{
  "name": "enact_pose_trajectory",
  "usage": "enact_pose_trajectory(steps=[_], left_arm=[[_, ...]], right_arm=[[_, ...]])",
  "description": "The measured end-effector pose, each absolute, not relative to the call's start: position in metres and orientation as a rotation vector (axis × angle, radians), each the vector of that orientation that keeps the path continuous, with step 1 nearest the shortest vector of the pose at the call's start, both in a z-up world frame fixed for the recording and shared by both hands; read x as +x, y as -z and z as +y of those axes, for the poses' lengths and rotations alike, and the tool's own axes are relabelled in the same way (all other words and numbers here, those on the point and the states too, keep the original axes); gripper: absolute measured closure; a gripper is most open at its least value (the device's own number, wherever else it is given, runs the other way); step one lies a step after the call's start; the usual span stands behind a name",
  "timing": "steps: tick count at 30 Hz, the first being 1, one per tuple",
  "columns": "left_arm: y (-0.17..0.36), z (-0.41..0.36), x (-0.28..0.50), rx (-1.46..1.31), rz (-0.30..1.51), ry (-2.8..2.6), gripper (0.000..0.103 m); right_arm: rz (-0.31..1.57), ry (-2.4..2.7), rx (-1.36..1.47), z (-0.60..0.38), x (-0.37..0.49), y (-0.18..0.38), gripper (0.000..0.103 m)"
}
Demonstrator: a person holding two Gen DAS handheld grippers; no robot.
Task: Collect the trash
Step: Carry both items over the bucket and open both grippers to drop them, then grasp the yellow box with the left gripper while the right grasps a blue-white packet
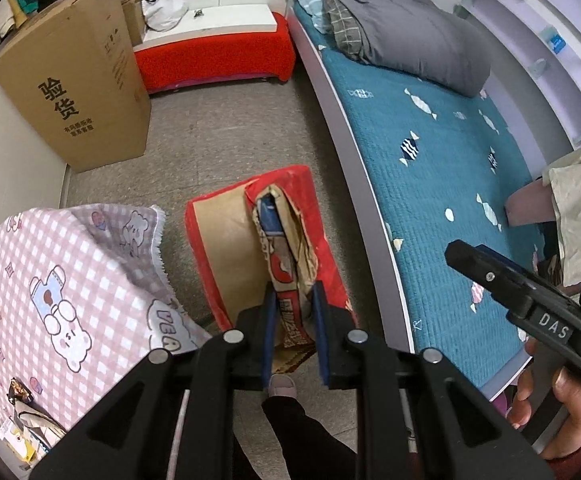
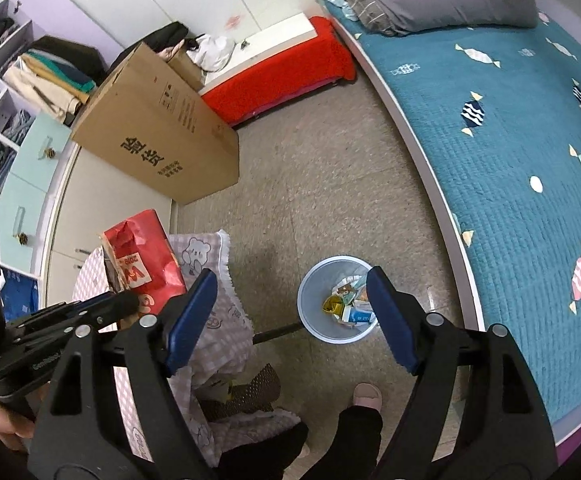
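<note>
A drop short of the bin is judged the main risk: the torn red carton [image 1: 286, 256] is pinched only at its ragged flap, so it could swing or slip. The left gripper [image 1: 293, 334] is nearly closed on that flap, carton hanging above the floor. The right gripper [image 2: 290, 320] is held wide, empty, above the waste bin [image 2: 332, 334].
</note>
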State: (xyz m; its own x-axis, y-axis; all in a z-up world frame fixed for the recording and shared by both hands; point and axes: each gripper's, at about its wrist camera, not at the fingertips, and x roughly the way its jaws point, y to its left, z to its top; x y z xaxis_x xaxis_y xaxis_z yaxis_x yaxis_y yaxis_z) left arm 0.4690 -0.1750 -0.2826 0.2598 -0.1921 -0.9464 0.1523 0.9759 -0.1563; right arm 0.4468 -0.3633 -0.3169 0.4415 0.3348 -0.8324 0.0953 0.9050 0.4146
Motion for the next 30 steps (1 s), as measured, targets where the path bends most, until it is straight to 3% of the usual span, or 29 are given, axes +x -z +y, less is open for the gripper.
enact_pose_trajectory(steps=[2,5,7,10,30], left_arm=[[0.282,-0.181,0.47,-0.031,1.287,0.242,0.085],[0.282,-0.189,0.472,-0.009,1.294,0.252,0.075],[0.282,-0.192,0.473,0.006,1.292,0.249,0.046],[0.279,-0.192,0.471,0.003,1.264,0.249,0.037],[0.278,-0.094,0.415,-0.119,1.282,0.159,0.032]], right_arm=[[1.105,-0.143,0.442,-0.369,0.446,0.315,0.026],[1.094,-0.127,0.453,-0.376,0.444,0.312,0.025],[1.091,-0.118,0.459,-0.379,0.442,0.312,0.025],[1.088,-0.11,0.466,-0.382,0.439,0.311,0.025],[1.144,-0.173,0.394,-0.302,0.417,0.316,0.024]])
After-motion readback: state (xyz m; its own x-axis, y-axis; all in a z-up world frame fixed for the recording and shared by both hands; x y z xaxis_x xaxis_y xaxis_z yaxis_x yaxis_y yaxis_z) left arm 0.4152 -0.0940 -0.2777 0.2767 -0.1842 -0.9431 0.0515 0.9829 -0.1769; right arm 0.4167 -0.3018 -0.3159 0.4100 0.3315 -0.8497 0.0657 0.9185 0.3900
